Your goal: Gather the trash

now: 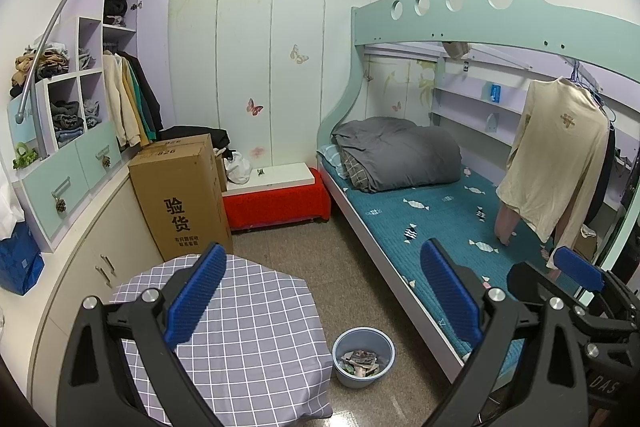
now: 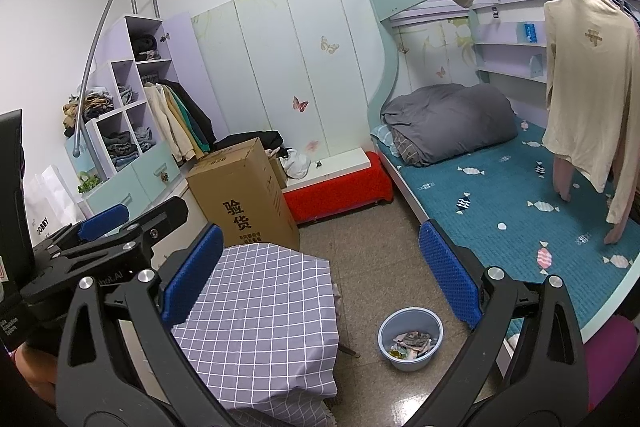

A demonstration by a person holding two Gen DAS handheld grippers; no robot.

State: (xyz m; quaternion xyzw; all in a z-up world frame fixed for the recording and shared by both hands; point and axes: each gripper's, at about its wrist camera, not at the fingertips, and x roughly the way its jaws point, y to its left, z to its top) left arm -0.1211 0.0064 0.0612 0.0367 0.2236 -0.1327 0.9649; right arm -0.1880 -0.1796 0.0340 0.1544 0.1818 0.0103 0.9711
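Observation:
A light blue trash bin [image 1: 363, 355] stands on the floor between a checked-cloth table [image 1: 248, 339] and the bed; it holds crumpled paper trash [image 1: 360, 361]. It also shows in the right wrist view [image 2: 410, 338] with the trash [image 2: 412, 343] inside. My left gripper [image 1: 324, 295] is open and empty, held high above the table and bin. My right gripper [image 2: 320, 279] is open and empty, also high above the floor. The right gripper shows at the right edge of the left wrist view [image 1: 576, 267]; the left shows at the left of the right wrist view [image 2: 104, 217].
A bunk bed with teal mattress [image 1: 440, 215] and grey duvet [image 1: 400, 155] runs along the right. A tall cardboard box [image 1: 182, 195], a red-covered low bench [image 1: 276, 199] and a shelf unit with clothes [image 1: 80, 107] stand left and behind. A cream shirt [image 1: 556, 155] hangs over the bed.

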